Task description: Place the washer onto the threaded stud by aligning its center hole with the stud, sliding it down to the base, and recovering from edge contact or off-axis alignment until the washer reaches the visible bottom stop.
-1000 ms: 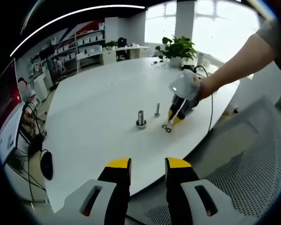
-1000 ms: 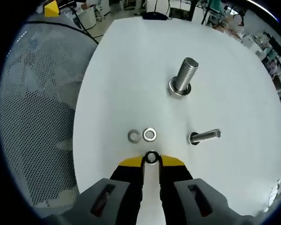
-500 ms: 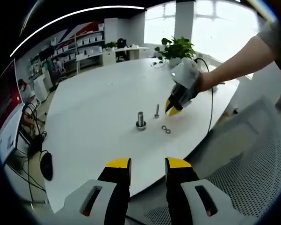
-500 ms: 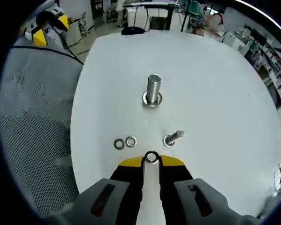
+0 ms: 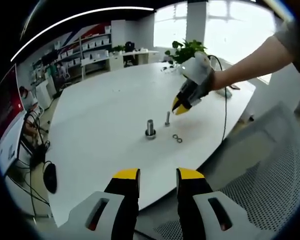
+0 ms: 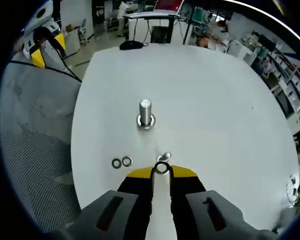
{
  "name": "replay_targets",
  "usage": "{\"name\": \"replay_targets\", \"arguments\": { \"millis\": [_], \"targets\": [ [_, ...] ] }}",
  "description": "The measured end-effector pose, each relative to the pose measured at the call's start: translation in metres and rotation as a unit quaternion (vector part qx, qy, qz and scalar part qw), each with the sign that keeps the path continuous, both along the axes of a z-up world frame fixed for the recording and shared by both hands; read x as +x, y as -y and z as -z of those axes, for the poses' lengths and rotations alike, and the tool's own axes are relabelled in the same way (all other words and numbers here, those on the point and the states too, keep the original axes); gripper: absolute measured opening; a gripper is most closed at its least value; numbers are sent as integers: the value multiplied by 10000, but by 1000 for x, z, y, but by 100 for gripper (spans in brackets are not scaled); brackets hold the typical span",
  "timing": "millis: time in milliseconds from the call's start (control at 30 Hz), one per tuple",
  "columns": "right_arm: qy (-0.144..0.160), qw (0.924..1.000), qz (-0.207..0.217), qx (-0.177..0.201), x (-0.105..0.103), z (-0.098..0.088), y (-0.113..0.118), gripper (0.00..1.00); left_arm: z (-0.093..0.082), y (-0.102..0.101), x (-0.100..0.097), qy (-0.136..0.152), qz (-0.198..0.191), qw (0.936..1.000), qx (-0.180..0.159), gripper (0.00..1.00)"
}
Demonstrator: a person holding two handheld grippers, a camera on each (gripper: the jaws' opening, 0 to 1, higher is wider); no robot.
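My right gripper pinches a washer above the small stud. My left gripper waits open off the table edge; white tabletop lies bare around the studs.

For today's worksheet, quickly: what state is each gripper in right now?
Left gripper: open, holding nothing.
Right gripper: shut on a washer.

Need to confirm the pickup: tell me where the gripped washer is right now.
In the right gripper view the washer sits pinched at the right gripper's tips, held above the white table, just over the small stud.
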State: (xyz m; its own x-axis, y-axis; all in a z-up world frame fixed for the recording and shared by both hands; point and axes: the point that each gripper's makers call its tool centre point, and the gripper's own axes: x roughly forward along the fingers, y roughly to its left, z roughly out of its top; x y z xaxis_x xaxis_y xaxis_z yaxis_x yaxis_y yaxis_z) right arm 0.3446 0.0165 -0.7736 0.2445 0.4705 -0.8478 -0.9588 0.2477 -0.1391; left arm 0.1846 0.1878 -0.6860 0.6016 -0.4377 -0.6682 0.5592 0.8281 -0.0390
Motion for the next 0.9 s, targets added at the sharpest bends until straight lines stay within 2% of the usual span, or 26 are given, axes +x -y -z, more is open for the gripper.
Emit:
{"name": "replay_targets", "arguments": {
  "millis": [167, 367, 900],
  "targets": [
    [80, 9999, -64, -7, 4, -2, -7, 14, -1, 0, 0, 18, -16, 10000, 2, 27],
    [134, 9998, -41, -133, 10, 4, -9, 14, -1, -1, 1, 22, -32, 10000, -7, 27],
    [-22, 9996, -85, -255, 14, 14, -11, 14, -1, -1, 2, 21, -35, 10000, -15, 27]
  ]
}}
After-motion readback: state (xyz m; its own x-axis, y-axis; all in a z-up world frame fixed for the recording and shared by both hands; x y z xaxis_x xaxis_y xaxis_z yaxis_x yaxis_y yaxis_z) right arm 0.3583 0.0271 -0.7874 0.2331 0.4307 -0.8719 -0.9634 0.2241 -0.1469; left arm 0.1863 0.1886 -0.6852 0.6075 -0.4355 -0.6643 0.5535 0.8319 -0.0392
